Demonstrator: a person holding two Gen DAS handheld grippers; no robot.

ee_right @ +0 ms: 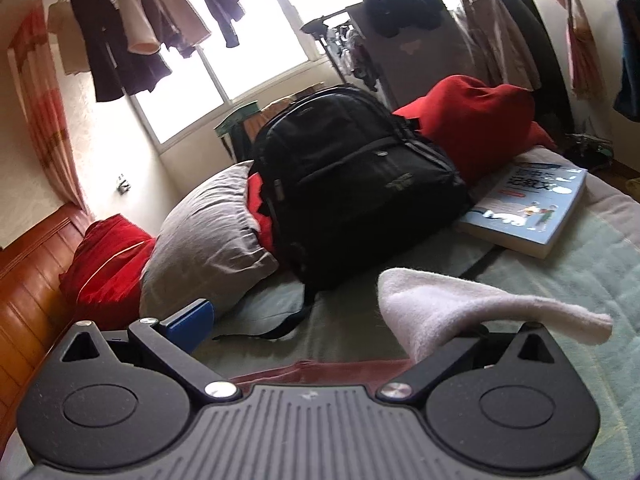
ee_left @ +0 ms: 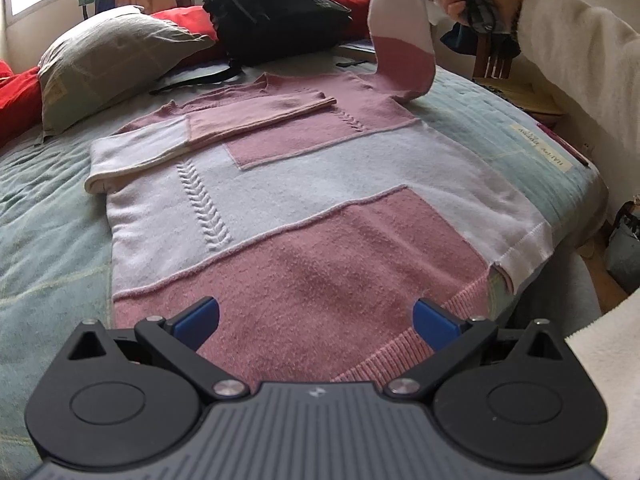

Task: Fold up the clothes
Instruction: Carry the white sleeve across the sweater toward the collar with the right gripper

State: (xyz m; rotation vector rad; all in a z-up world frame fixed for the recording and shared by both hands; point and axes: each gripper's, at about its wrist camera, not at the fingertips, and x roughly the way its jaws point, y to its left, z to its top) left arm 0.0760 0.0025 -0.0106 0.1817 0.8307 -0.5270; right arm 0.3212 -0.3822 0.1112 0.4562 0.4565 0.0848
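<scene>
Left wrist view: the sweater (ee_left: 304,200) is laid flat on the bed (ee_left: 48,232), hem toward the camera. One sleeve (ee_left: 208,128) is already folded across the chest. The left gripper (ee_left: 316,316) hangs over the hem with its blue fingers (ee_left: 202,318) spread wide and nothing between them. Far back on the right, the other sleeve (ee_left: 404,52) is lifted off the bed by its white cuff, held up near the person's hand (ee_left: 464,4). A pillow (ee_left: 112,60) and backpack (ee_left: 276,12) sit past the collar, well clear.

Right wrist view: the right gripper (ee_right: 320,320) is seen with the white cuff (ee_right: 460,312) draped over its right side. The left blue finger (ee_right: 192,320) is visible and stands well out to the side, the right one is hidden under the fabric, so whether the cuff is actually pinched can't be told. A book (ee_right: 532,208) lies further up the bed.

To do this step well, the sleeve should probably be carried across the chest and laid over the first one, kept taut so it lands flat. The body could be pinned near the hem with the left gripper so nothing gets dragged.
</scene>
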